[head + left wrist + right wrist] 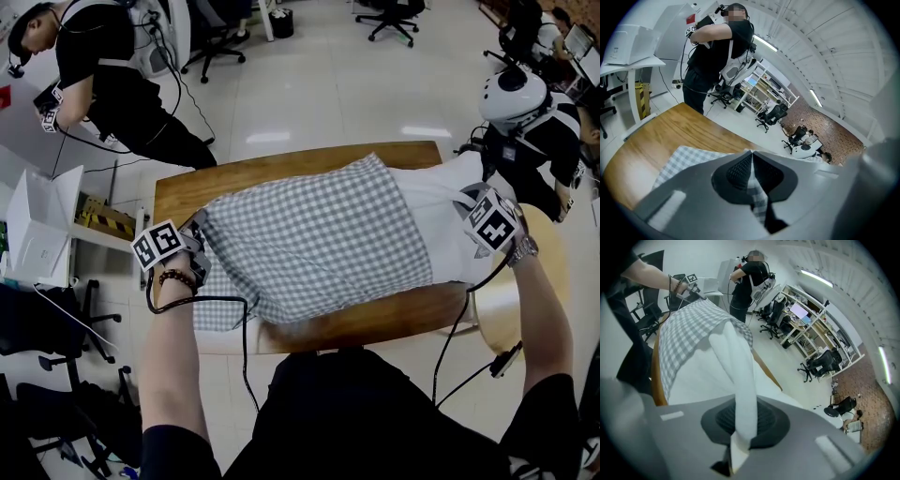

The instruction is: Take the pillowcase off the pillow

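A grey-and-white checked pillowcase lies across the wooden table and covers the left part of a white pillow, whose right end is bare. My left gripper is shut on the pillowcase's left edge; checked cloth runs between its jaws. My right gripper is shut on the pillow's right end, with a fold of white fabric pinched between its jaws. In the right gripper view the pillowcase stretches away toward my left gripper.
A person in black stands beyond the table's far left corner. Another person with a white helmet sits at the right. A white desk stands left of the table, office chairs behind it.
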Demonstrator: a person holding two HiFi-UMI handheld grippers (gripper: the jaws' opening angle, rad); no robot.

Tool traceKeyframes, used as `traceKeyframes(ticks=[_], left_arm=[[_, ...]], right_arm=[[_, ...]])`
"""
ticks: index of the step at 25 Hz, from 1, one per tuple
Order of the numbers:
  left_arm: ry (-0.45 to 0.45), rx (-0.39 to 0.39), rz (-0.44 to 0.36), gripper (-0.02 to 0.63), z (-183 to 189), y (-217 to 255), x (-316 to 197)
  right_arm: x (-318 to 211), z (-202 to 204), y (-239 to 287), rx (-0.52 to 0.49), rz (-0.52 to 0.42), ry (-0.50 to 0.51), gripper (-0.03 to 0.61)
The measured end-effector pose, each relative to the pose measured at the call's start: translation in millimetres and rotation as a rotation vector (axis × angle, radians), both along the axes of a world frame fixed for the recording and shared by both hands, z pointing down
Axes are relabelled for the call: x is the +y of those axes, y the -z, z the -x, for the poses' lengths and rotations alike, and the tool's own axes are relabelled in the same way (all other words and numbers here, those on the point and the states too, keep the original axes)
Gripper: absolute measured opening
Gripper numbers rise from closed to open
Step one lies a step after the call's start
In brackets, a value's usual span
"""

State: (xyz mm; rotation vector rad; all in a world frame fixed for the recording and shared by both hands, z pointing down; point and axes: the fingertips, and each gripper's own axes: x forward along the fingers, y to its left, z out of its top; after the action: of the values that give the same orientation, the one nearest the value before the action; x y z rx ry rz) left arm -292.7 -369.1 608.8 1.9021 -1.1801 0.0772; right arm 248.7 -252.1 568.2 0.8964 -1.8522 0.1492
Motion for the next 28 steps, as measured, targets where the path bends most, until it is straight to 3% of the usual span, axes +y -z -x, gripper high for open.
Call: traceKeyframes(ticks=[6,9,13,19,28], left_arm=[[-0.099,-0.007,-0.036,0.013,-21,2,12],[-0.134,-0.003,-0.063,0.07,-36,14,13],[-0.156,-0.007,-0.101,0.195,-53,27,18],[-0.177,-0.011,-0.145,0.209,-69,47,33],[-0.156,-0.038,-0.17,0.209,-83,52,59]], right_arm=[[-5,7,-5,0.036,-0.054,0.062,0.073],[-12,14,-1,0.039,-0.096,0.087,0.134],[-13,16,3,0.037,-0.155,0.114,0.186],[4,31,23,0.007,-0.208,0.206,0.234],[40,59,27,-0.02,-0.189,0.403,0.29]])
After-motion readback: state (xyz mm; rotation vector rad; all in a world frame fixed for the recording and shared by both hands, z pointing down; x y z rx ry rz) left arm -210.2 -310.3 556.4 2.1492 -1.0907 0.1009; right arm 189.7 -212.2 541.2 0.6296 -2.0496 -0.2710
